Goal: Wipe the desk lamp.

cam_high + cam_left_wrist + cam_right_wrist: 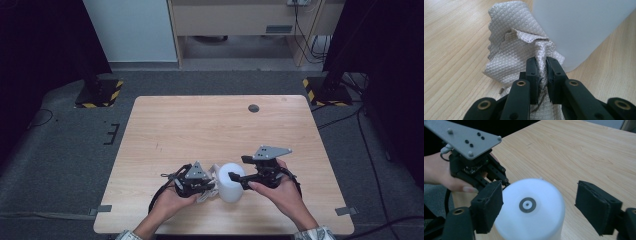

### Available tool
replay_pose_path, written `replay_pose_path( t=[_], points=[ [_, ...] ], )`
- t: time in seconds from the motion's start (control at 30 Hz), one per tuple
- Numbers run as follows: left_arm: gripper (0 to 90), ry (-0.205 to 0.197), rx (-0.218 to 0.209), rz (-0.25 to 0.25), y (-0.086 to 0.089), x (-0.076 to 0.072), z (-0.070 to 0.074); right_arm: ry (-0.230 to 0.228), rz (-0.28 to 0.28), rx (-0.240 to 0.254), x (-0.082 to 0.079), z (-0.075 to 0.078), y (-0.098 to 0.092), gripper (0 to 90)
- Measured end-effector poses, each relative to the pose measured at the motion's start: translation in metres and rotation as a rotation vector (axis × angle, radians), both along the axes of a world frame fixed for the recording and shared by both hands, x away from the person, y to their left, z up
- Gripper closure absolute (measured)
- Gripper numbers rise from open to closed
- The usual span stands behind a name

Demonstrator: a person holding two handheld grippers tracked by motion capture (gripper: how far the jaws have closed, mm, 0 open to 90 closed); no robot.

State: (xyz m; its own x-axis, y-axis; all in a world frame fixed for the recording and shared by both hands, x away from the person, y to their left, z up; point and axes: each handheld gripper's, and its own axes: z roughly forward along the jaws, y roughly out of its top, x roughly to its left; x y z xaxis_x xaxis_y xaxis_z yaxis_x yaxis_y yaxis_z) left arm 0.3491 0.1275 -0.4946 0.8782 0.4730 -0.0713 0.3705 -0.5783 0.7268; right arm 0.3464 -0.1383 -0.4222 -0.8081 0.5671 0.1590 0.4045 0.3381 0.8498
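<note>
With the left gripper (541, 75) clamped on the quilted cloth (516, 50), the right gripper (539, 210), jaws wide, straddles the white container (531, 207), likely needing closure next.

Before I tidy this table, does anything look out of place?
The quilted grey cloth lies crumpled against the white plastic cylinder, pinched in the left gripper. Right gripper is open around the cylinder.

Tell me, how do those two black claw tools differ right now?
The left gripper has its jaws shut on a grey quilted cloth; the right gripper has its jaws open, straddling a white plastic cylinder without clamping it. Both are hand-held, with grey three-cornered top plates.
</note>
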Motion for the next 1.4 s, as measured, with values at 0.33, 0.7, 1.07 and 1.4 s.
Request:
replay_pose_path(
  t=[0.33, 0.7, 1.07, 1.4],
  points=[
    [80.6, 0.001, -0.052, 0.021, 0.007, 0.004, 0.008, -0.028, 0.021, -0.029, -0.023, -0.009, -0.01, 13.0],
    [80.7, -0.006, -0.159, 0.062, 0.022, 0.023, 0.035, -0.019, 0.044, -0.058, -0.03, -0.022, -0.008, 12.0],
    [80.7, -0.012, -0.128, 0.039, 0.007, 0.033, 0.045, -0.006, 0.038, -0.084, -0.029, -0.033, -0.005, 12.5],
    [80.7, -0.003, -0.098, 0.013, 0.001, 0.038, 0.047, -0.011, 0.036, -0.104, -0.028, -0.035, -0.003, 12.7]
  ],
)
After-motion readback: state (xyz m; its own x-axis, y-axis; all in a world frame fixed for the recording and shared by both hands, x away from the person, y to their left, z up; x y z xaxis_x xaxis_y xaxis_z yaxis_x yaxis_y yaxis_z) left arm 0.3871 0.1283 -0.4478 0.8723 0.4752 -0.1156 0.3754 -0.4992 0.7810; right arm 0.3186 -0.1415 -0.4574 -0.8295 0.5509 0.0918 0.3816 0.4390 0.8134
